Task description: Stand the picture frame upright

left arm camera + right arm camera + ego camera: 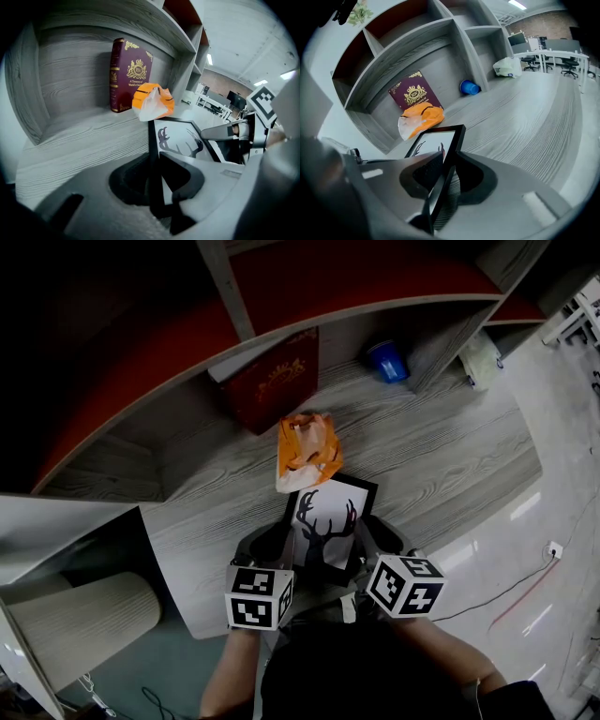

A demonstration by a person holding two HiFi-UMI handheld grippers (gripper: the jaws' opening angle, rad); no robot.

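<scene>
The picture frame (323, 519), black-rimmed with a deer-antler print, is on the grey wooden shelf surface (441, 456) just in front of me, its face tilted toward me. My left gripper (277, 547) is shut on its left edge, and the rim (152, 154) runs between the jaws with the left gripper (155, 176) closed on it. My right gripper (372, 542) grips the right edge. In the right gripper view the frame (440, 143) stands slanted between the jaws of the right gripper (442, 174), which press on its rim.
An orange-and-white plastic bag (307, 451) lies right behind the frame's far edge. A maroon book (277, 381) leans on the shelf back. A blue cup (386, 360) and a white bag (480, 360) lie further right. Shelf dividers rise behind; the table's edge is at the right.
</scene>
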